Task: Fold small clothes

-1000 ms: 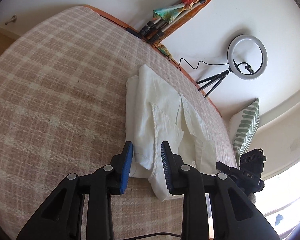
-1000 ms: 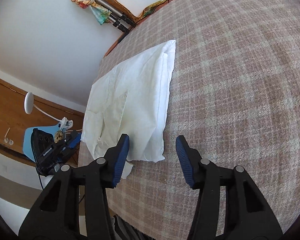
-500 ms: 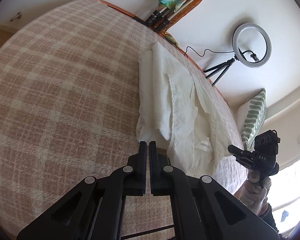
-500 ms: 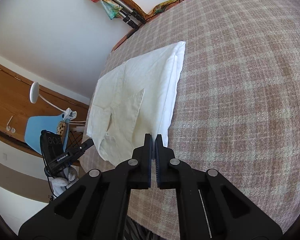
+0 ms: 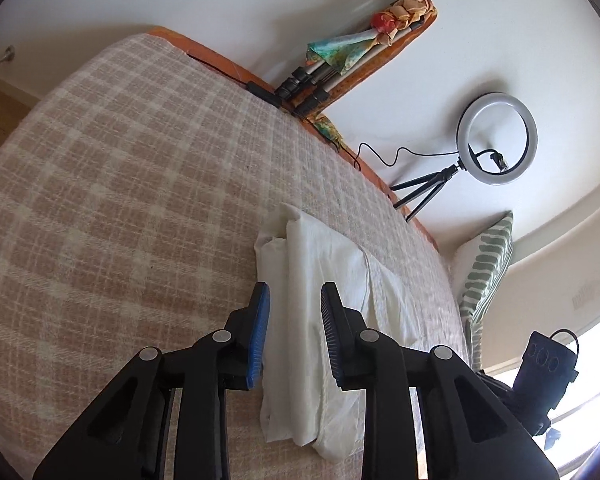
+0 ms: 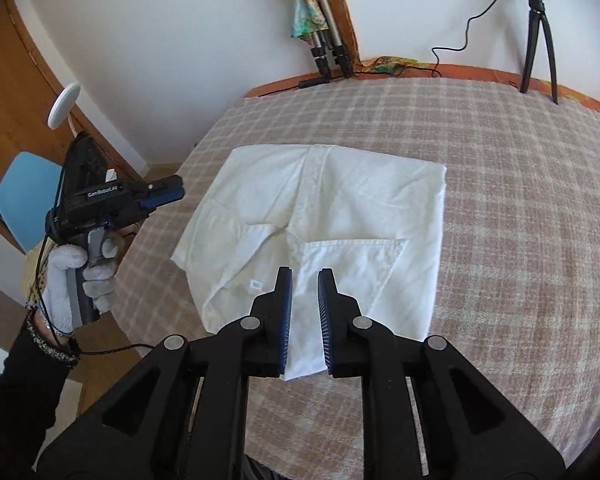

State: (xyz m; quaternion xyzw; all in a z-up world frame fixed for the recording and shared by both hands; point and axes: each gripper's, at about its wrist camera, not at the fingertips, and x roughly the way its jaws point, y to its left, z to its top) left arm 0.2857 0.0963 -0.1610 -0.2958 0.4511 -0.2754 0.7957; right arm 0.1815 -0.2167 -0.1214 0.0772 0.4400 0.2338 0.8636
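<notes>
Left wrist: left tongs (image 5: 294,330) parted, empty, over the white garment (image 5: 320,280) on the plaid bed (image 5: 120,200); its long axis runs straight ahead.

Right wrist: right tongs (image 6: 303,312) narrowly parted, empty, over the garment's near edge; nearer arm unclear.

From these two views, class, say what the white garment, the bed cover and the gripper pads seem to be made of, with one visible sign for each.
Garment: thin matte woven cloth, probably cotton; it creases sharply and has stitched hems.
Cover: thicker, soft woven fabric, perhaps wool or a blend; the checks look slightly fuzzy.
Pads: blue, finely ribbed, likely rubber or soft plastic, on black plastic fingers with metal rivets.
</notes>
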